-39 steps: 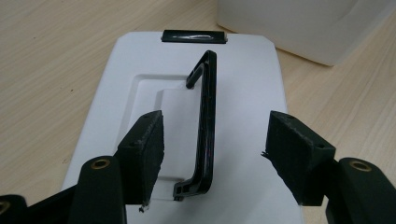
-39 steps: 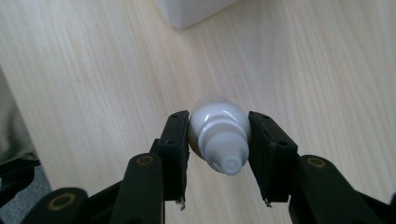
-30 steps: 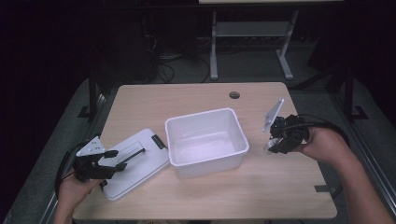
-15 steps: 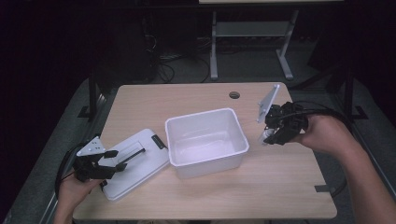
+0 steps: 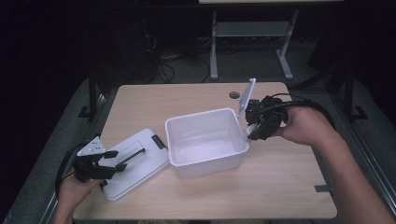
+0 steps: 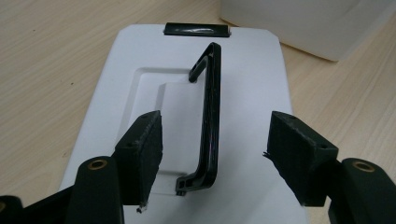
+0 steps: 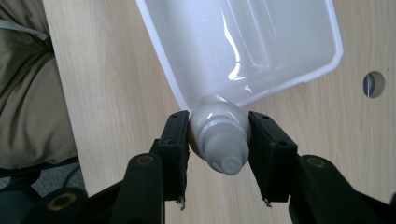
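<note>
Right tool (image 5: 256, 127) carried bottle (image 7: 219, 135) to bin (image 5: 205, 116) rim.

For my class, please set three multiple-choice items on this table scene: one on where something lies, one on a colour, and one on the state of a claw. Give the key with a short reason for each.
1. Where does the lid lie?
A. on the bin
B. flat on the table, left of the bin
C. on the floor

2. What colour is the lid's handle?
A. black
B. red
C. white

3. What is the state of the right claw?
A. open and empty
B. shut on the lid
C. shut on a pale bottle

Key:
1 B, since the high view shows the lid on the table beside the open white bin.
2 A, since the left gripper view shows a black handle between the open left claw pads.
3 C, since the right gripper view shows both pads pressed on the bottle at the bin's rim.
</note>
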A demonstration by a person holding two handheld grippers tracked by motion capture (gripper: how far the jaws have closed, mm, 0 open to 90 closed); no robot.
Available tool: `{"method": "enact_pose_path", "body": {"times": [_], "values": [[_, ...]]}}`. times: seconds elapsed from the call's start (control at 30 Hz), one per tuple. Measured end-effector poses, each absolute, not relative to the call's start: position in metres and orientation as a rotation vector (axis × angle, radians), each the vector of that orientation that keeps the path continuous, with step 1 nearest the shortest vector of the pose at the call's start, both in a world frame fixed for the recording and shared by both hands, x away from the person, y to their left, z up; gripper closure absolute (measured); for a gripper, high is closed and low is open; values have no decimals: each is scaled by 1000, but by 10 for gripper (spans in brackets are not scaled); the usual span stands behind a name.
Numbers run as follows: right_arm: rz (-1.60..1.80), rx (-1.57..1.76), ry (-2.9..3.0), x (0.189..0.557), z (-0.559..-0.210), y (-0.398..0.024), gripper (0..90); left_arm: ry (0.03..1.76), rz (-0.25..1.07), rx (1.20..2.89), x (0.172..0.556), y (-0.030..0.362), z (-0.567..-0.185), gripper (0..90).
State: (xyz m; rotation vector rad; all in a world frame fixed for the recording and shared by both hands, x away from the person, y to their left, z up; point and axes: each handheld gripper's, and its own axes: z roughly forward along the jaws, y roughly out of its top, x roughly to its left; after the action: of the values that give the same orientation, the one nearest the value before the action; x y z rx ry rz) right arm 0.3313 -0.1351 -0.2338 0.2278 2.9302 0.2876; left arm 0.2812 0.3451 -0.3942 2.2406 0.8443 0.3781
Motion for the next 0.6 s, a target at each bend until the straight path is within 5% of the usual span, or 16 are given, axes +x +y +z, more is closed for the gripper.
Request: {"method": "enact_pose_path", "body": {"times": [0.6], "values": [[258,139,2974,348,-257,-95,596,836,376,2253,282,344,-395,348]]}}
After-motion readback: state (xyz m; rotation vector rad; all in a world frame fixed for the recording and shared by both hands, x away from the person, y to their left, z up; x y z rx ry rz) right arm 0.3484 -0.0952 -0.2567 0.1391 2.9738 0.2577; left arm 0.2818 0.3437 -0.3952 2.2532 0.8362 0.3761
